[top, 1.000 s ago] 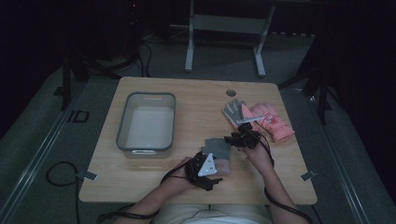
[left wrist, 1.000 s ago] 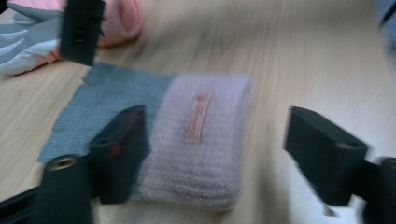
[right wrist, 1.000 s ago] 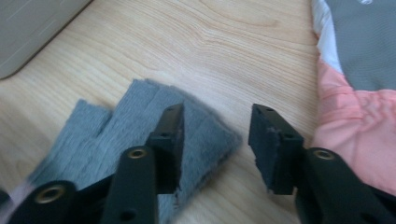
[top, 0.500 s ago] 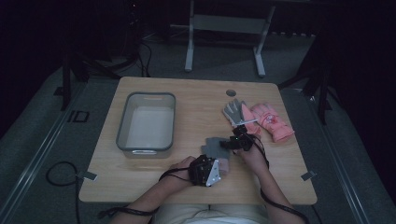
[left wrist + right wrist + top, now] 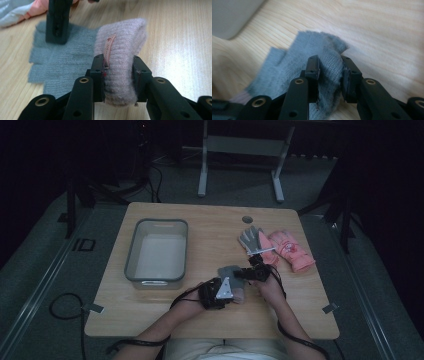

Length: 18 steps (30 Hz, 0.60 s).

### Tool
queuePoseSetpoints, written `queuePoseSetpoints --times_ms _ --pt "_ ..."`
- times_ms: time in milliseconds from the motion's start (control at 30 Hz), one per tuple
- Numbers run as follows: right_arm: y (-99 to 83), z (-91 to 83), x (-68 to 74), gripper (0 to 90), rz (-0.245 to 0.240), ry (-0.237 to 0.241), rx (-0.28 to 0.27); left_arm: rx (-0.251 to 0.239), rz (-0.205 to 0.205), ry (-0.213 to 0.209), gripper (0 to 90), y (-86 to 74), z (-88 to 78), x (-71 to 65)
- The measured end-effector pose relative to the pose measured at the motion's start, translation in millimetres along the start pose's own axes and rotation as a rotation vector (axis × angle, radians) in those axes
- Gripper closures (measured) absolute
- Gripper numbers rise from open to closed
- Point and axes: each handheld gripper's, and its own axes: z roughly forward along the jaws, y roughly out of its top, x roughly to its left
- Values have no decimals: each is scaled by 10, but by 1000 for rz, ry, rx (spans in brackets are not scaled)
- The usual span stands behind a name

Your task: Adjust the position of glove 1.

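A grey knit glove (image 5: 228,271) with a pale pink cuff (image 5: 122,37) lies on the wooden table (image 5: 210,225) near the front middle. My left gripper (image 5: 225,291) has its jaws closed on the folded cuff (image 5: 118,62), having just been closing, and the cuff bulges up between the pads. My right gripper (image 5: 251,273) sits at the glove's finger end. Its jaws (image 5: 329,63) have just been closing too and pinch a raised fold of the grey knit (image 5: 312,45). In the left gripper view, one black jaw of the other gripper (image 5: 58,21) presses on the grey fingers.
A grey plastic bin (image 5: 131,255) stands empty at the left of the table. A grey-white padded glove (image 5: 252,240) and a pink one (image 5: 292,251) lie side by side at the right. A round cable hole (image 5: 247,219) is at the back.
The left gripper has shifted slightly up the table onto the glove's cuff. The right gripper has edged left toward the knit glove and away from the padded gloves.
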Motion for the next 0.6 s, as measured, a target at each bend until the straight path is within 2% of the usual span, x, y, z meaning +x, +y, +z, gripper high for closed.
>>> queuePoseSetpoints --times_ms 67,167,400,600 --pt "37 -53 38 717 -10 29 -20 12 7 -6 682 21 -47 28" --pt "109 -140 119 717 -35 42 -49 15 3 -13 684 67 -140 68" --pt "270 -335 271 717 -69 49 -97 7 6 -34 686 196 -437 193" --pt "389 -407 343 718 -87 51 -110 5 2 -47 686 252 -615 301"
